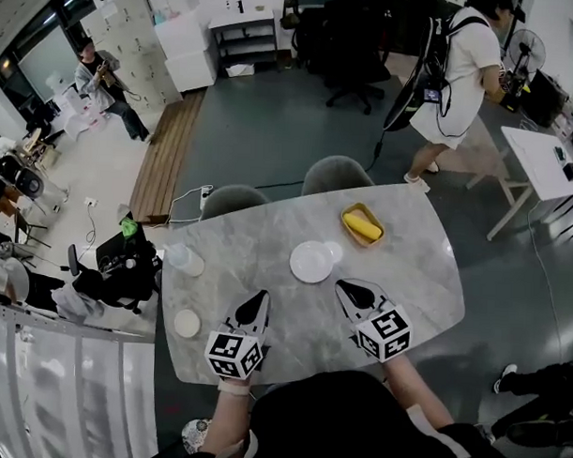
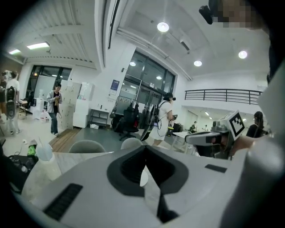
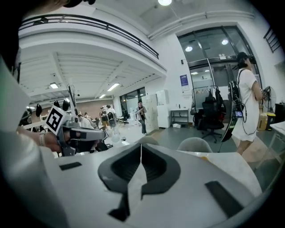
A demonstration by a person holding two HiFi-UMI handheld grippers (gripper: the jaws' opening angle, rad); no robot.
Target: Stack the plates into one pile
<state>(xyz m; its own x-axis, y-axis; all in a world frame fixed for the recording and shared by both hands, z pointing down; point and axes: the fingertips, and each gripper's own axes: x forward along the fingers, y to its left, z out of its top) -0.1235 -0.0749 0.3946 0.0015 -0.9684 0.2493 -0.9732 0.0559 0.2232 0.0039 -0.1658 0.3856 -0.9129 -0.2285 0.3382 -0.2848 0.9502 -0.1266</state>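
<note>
A grey marble tabletop (image 1: pixel 311 328) carries a yellow tray (image 1: pixel 363 225) near its far right corner, with something yellow lying in it. A clear plastic bottle (image 1: pixel 179 257) stands at the tabletop's left edge. Two grey chairs (image 1: pixel 233 199) (image 1: pixel 336 172) are tucked against its far side. Beyond them stands a person in white (image 1: pixel 456 70).

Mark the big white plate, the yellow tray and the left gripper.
big white plate (image 1: pixel 311 262): head view, its centre.
yellow tray (image 1: pixel 346 214): head view, the rim at its left corner.
left gripper (image 1: pixel 260 297): head view, tips of its shut fingers.
</note>
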